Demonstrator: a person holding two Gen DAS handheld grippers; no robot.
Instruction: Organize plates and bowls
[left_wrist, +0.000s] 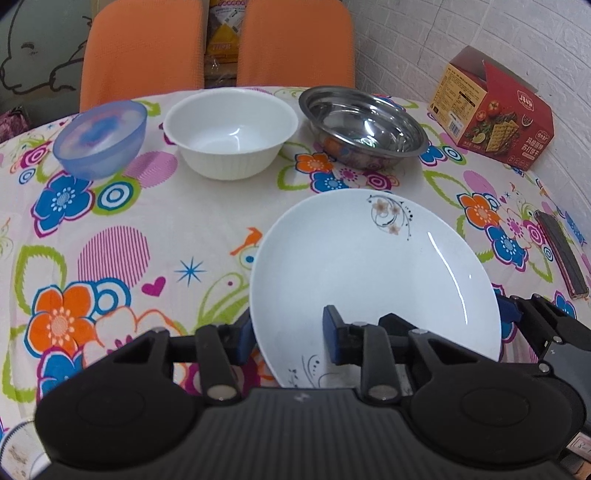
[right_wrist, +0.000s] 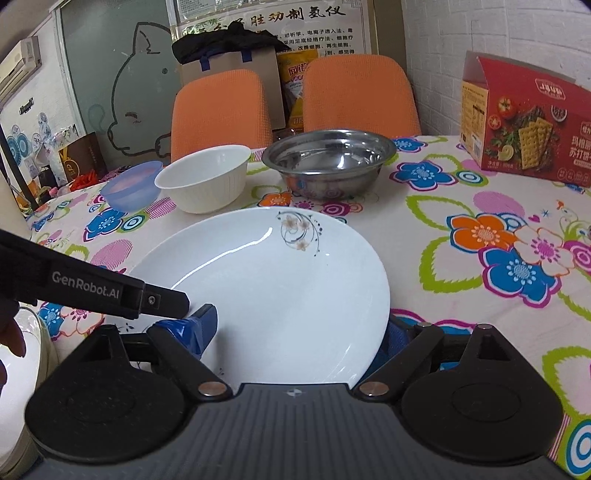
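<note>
A white plate (left_wrist: 369, 258) (right_wrist: 277, 288) with a small flower print sits tilted over the flowered tablecloth (left_wrist: 147, 229), between both grippers. My left gripper (left_wrist: 288, 336) is shut on the plate's left rim, one pad under the edge and one on the inner face. My right gripper (right_wrist: 297, 338) stands open and wide around the plate's near right part, its left pad over the plate and its right pad below the rim. At the back stand a blue lidded bowl (left_wrist: 98, 138) (right_wrist: 129, 184), a white bowl (left_wrist: 231, 133) (right_wrist: 203, 184) and a steel bowl (left_wrist: 364, 125) (right_wrist: 328, 162).
A red cracker box (left_wrist: 495, 122) (right_wrist: 528, 125) stands at the back right by the wall. Two orange chairs (left_wrist: 144, 48) (right_wrist: 218, 110) back the table's far edge. A dark flat strip (left_wrist: 561, 254) lies at the right. A white object (right_wrist: 18, 369) sits at the near left.
</note>
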